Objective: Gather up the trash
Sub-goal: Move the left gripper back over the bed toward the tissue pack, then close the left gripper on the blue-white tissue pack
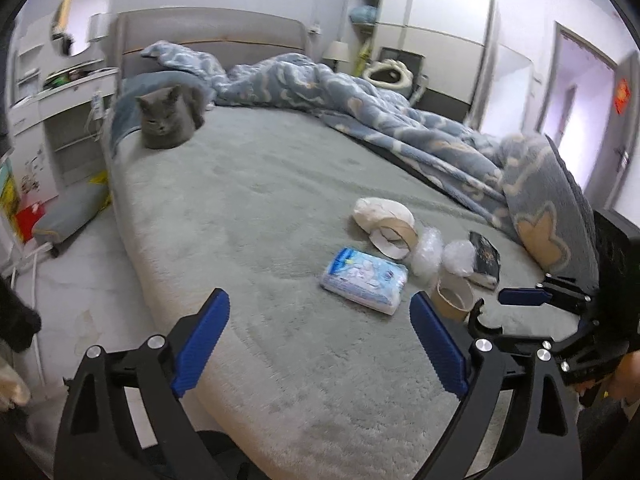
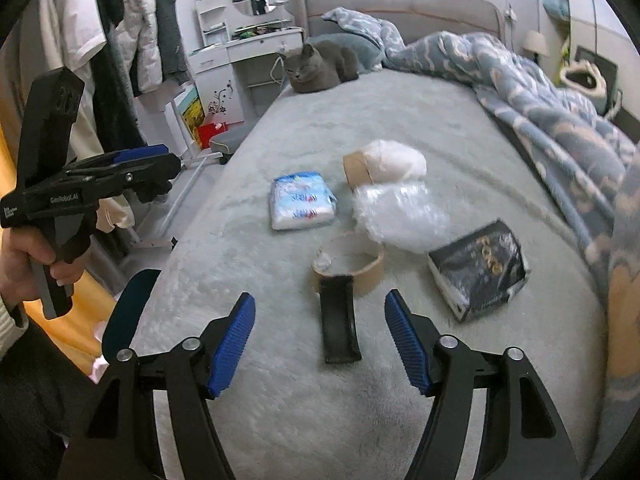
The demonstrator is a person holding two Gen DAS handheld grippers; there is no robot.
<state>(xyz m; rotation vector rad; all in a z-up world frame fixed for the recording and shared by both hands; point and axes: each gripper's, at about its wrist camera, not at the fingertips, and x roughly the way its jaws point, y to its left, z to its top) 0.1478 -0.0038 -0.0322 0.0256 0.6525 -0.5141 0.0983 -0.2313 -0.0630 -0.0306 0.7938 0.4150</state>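
Right now your left gripper [image 1: 320, 344] hangs over the near edge of the bed [image 1: 248, 216] with its blue fingers [image 1: 202, 346] spread wide and nothing between them. Furthest left and well back, a grey cat [image 2: 318, 66] sits near the headboard, far from the litter. Moving right, the trash lies in a loose cluster on the grey bedspread: a blue-and-white tissue pack [image 2: 302, 200] comes first, lying flat and apart from the rest. Just beside it to the right sit a brown tape roll [image 2: 357, 168] against a white wad [image 2: 394, 160], with crumpled clear plastic [image 2: 400, 216] in front of them. Nearer to you is a cardboard ring [image 2: 350, 262], and a curved black strip [image 2: 338, 322] touches its near side. Your right gripper [image 2: 320, 342] is also held wide open and empty, and the black strip lies on the bed between its fingers without touching either. Further right is a dark snack bag [image 2: 478, 270], close to the rumpled blue duvet [image 2: 560, 120] along the bed's right side.
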